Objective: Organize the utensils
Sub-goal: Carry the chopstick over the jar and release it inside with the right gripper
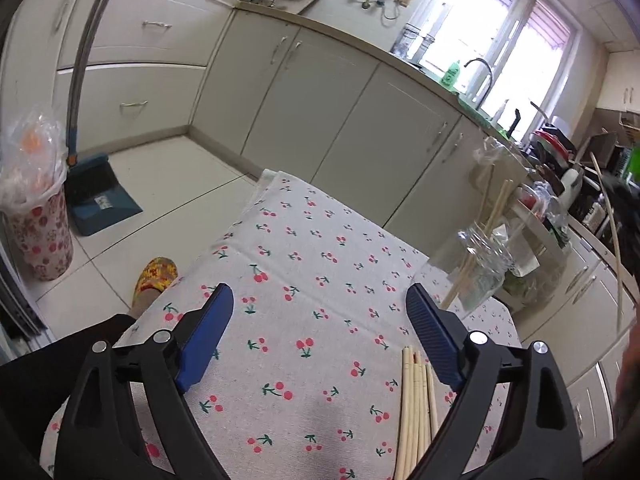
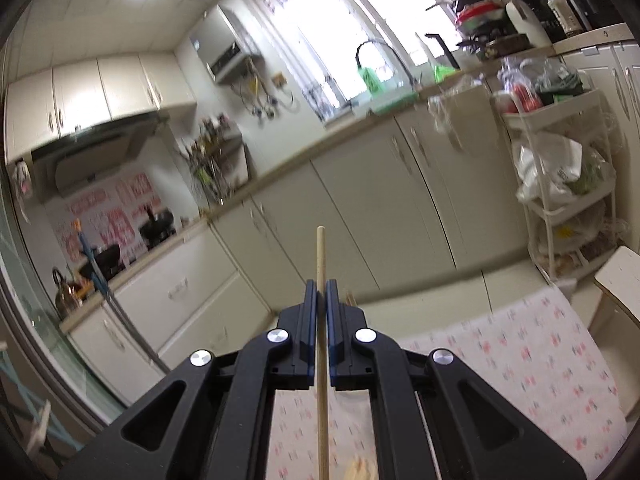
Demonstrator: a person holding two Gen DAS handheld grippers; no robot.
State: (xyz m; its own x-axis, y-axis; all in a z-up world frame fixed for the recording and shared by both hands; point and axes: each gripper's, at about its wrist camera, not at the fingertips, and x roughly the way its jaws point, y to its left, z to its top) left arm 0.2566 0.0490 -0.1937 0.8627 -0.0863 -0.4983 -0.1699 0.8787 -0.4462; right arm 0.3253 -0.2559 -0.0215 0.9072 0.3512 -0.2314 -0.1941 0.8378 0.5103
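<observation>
Kitchen, cream cabinets along the wall, window bright behind; small table under a pale cloth printed with red cherries.

Right gripper: blue pads pressed together on a single pale wooden chopstick, which stands between the jaws and pokes out past the tips. View blurred. That chopstick possibly also shows at the far right edge of the left view, hard to confirm.

Left gripper: jaws wide apart, nothing between them, over the cloth.

Loose bundle of pale wooden chopsticks lies flat on the cloth, just beside the left gripper's right-hand finger.

Clear glass jar stands at the table's far right corner, a few chopsticks leaning in it.

Blue dustpan on the floor tiles, well apart.
</observation>
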